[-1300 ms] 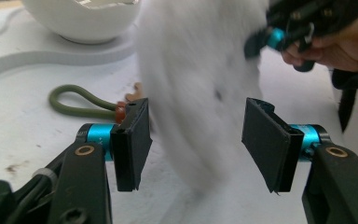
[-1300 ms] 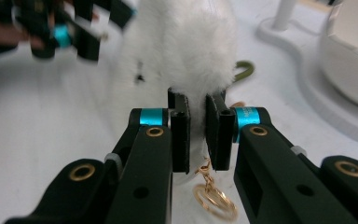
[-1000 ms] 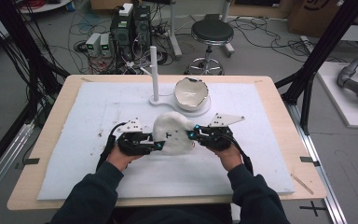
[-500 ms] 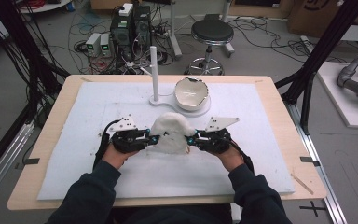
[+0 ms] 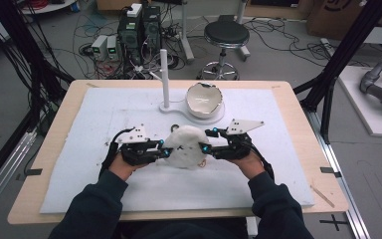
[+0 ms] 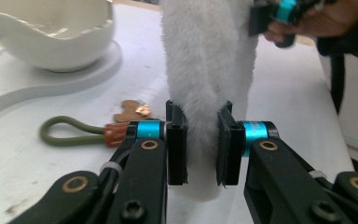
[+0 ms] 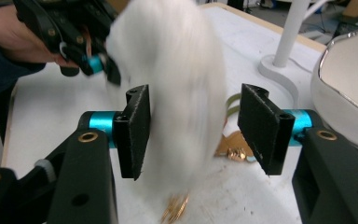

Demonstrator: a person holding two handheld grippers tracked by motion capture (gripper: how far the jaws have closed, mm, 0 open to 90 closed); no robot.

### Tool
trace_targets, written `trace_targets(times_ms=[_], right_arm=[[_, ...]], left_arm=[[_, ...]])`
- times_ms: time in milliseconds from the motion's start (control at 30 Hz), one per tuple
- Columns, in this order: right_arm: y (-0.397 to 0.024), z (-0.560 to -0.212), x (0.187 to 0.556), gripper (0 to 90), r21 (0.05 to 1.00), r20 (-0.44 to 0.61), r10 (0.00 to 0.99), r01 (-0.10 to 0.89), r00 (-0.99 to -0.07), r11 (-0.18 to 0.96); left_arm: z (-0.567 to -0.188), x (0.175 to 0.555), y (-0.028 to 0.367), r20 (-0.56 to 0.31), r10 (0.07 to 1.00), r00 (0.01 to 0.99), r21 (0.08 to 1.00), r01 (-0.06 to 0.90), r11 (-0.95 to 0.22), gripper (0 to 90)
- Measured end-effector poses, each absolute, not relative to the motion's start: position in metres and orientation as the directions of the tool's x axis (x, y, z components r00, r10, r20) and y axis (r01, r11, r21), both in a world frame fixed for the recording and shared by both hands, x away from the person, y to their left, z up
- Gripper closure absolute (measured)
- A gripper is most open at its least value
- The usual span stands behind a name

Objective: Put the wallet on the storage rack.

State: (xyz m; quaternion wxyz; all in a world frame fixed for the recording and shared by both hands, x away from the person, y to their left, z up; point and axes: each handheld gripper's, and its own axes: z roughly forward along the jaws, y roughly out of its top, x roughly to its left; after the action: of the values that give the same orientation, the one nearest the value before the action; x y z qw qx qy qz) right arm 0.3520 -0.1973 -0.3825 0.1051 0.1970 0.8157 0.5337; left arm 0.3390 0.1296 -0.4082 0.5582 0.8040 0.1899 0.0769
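A white fluffy pouch (image 5: 185,145) stands on the white mat (image 5: 278,164) between both hands. My left gripper (image 5: 165,152) is shut on the pouch's left edge, and in the left gripper view (image 6: 203,144) both pads pinch the fur (image 6: 205,60), having just tightened. My right gripper (image 5: 205,148) is at the pouch's right side. Its jaws (image 7: 193,126) have just been opening, with the blurred pouch (image 7: 177,70) between them and a clear gap at one pad. Under the pouch lie an olive loop (image 6: 65,135) and copper-coloured pieces (image 6: 130,109).
A white eggshell-shaped bowl (image 5: 204,99) sits on a white base with an upright post (image 5: 164,74) just behind the pouch. Small gold pieces (image 7: 235,149) lie on the mat near my right gripper. Bare mat stretches to both sides and toward the person.
The right gripper's jaws have spread apart and let go of the pouch. The pouch has drawn in from a wide stretched shape to a rounder one. Both hands stay in place.
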Motion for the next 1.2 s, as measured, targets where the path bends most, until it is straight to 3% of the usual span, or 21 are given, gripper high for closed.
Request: trace_targets(times_ms=[133,167,233,267,333,600,700,733,867,900,933,1200], right_arm=[[-0.193,-0.382,0.352,44.4,0.911,0.029,0.403,0.191,-0.915,0.366],[-0.190,-0.383,0.352,50.5,0.904,0.029,0.381,0.186,-0.924,0.384],[-0.189,-0.384,0.351,53.5,0.901,0.030,0.371,0.186,-0.928,0.392],[-0.187,-0.385,0.351,63.8,0.895,0.027,0.344,0.176,-0.939,0.410],[-0.188,-0.384,0.350,69.8,0.892,0.030,0.324,0.171,-0.946,0.419],[-0.187,-0.385,0.349,69.7,0.875,0.089,0.251,0.196,-0.964,0.443],[-0.187,-0.384,0.349,73.8,0.867,0.083,0.254,0.195,-0.964,0.459],[-0.187,-0.384,0.349,73.8,0.867,0.083,0.254,0.195,-0.964,0.459],[-0.191,-0.380,0.349,76.0,0.880,0.034,0.298,0.170,-0.954,0.444],[-0.192,-0.378,0.349,76.1,0.882,0.020,0.310,0.163,-0.950,0.442],[-0.195,-0.373,0.348,76.2,0.889,-0.005,0.335,0.149,-0.942,0.432],[-0.201,-0.342,0.359,76.2,0.881,-0.091,0.368,0.098,-0.925,0.463]], left_arm=[[-0.410,0.337,0.123,-0.072,0.348,0.935,0.919,0.197,-0.340,76.9],[-0.410,0.337,0.122,-0.071,0.346,0.936,0.918,0.196,-0.343,76.9],[-0.410,0.337,0.121,-0.068,0.344,0.937,0.916,0.195,-0.350,76.9],[-0.410,0.337,0.122,-0.066,0.345,0.936,0.914,0.195,-0.356,77.0],[-0.410,0.337,0.122,-0.066,0.348,0.935,0.914,0.197,-0.356,76.9],[-0.410,0.339,0.124,-0.067,0.364,0.929,0.911,0.205,-0.357,76.4],[-0.410,0.339,0.124,-0.080,0.373,0.925,0.911,0.219,-0.348,75.2],[-0.410,0.339,0.124,-0.080,0.373,0.925,0.911,0.219,-0.348,72.8],[-0.411,0.344,0.129,-0.130,0.463,0.877,0.912,0.289,-0.290,49.6],[-0.411,0.346,0.132,-0.137,0.485,0.864,0.912,0.301,-0.279,49.6],[-0.411,0.348,0.138,-0.144,0.528,0.837,0.915,0.316,-0.252,43.6],[-0.409,0.354,0.169,-0.153,0.645,0.749,0.932,0.327,-0.159,38.4]])
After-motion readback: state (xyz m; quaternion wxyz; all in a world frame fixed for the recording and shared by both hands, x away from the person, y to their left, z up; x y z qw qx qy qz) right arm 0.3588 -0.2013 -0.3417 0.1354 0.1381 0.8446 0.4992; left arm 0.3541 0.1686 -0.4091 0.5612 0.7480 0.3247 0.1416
